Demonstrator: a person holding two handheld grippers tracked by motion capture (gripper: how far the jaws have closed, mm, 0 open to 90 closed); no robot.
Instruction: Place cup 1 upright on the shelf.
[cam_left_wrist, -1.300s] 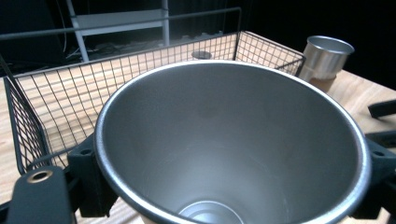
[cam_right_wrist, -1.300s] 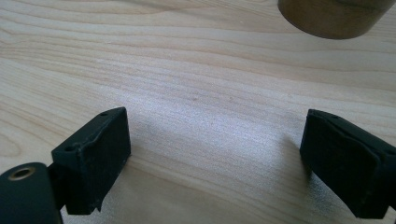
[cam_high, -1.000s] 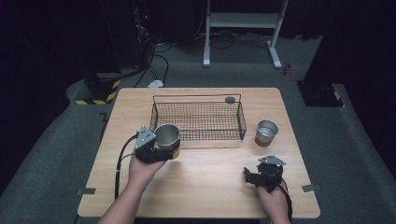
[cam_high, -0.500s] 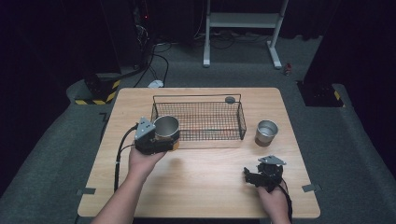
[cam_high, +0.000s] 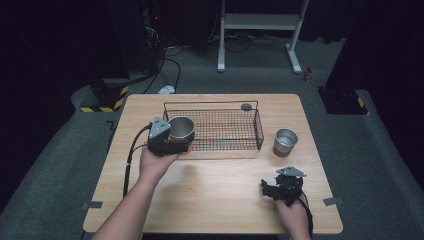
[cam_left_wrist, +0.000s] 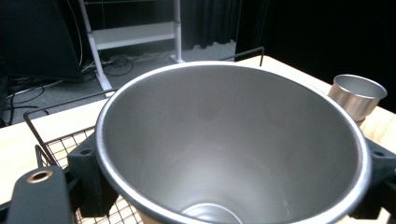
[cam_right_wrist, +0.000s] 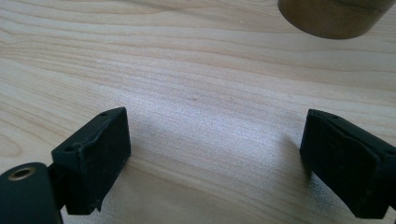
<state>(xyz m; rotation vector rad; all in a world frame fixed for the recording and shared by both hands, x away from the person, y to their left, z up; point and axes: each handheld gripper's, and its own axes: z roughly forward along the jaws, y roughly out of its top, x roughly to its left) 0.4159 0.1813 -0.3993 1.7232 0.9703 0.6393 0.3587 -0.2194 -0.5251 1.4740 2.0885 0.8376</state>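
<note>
On the wooden table (cam_high: 215, 200) sits a black wire basket (cam_high: 220, 129). The left gripper (cam_high: 165, 142) is clamped on a steel cup (cam_high: 180, 128) at the basket's left end. The right gripper (cam_high: 280, 187) rests near-right, jaws apart, near a second steel cup (cam_high: 285, 141).

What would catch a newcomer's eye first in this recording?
The steel cup clamped in the left tool, held at the wire basket's left end. A second cup stands on the table right of the basket, while the right tool rests open near the front edge.

silver cup (cam_high: 180, 129), black wire basket (cam_high: 220, 131), pale wooden table (cam_high: 220, 190)
</note>
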